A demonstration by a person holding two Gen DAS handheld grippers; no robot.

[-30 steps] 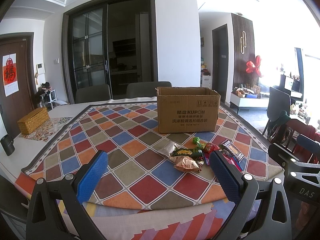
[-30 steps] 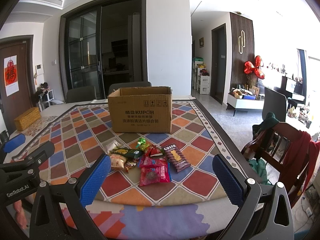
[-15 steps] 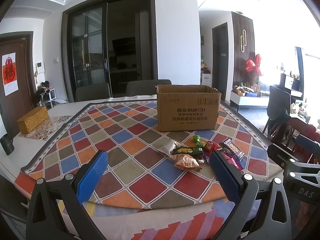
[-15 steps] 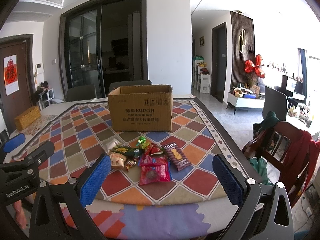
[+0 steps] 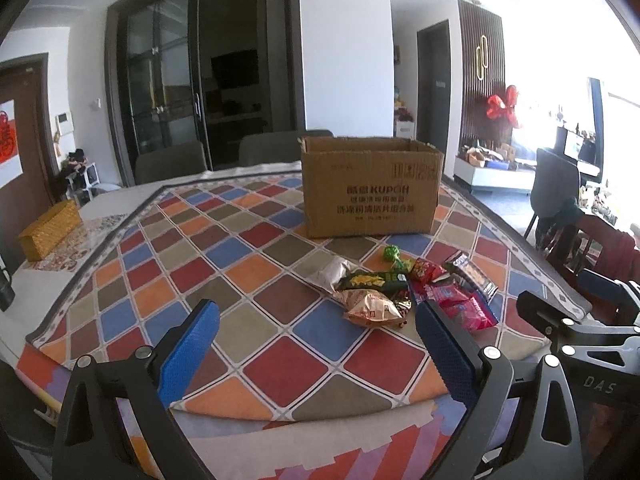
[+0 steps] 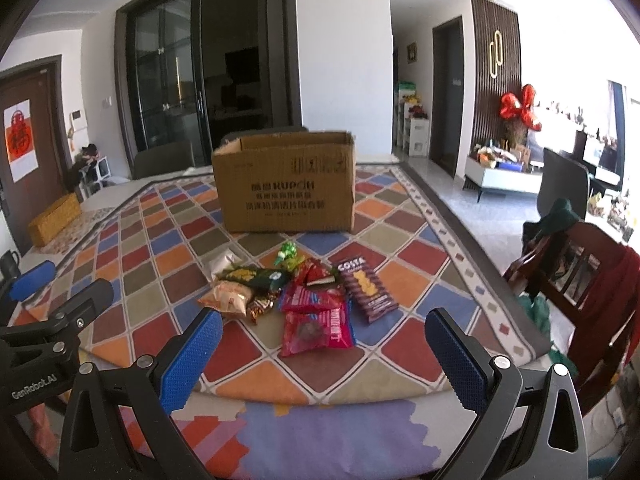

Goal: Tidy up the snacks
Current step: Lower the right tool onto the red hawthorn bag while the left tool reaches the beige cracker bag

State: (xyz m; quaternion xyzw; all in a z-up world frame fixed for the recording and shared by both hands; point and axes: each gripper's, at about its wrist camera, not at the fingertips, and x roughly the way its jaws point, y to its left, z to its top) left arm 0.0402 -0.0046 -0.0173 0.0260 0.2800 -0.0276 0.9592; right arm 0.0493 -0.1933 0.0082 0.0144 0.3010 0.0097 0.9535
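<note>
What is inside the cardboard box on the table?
Only the open top and inner back wall of the cardboard box are visible. Its front wall hides its floor and any contents.

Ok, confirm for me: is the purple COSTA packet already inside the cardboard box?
No, the purple COSTA packet lies flat on the patterned cloth in front of the cardboard box, beside the other snacks.

Checked tablecloth point(image 5: 256, 264) fills mid frame. Woven yellow box point(image 5: 50, 230) at left edge on a floral mat point(image 5: 86, 240). Dark glass doors point(image 6: 168, 92) upper left, grey chairs point(image 5: 170, 162) just in front. Red flower decor point(image 6: 520, 110) upper right. Wooden chair w/ red cloth point(image 6: 588, 280) at right edge. Red paper on brown door point(image 6: 20, 140) far left.
</note>
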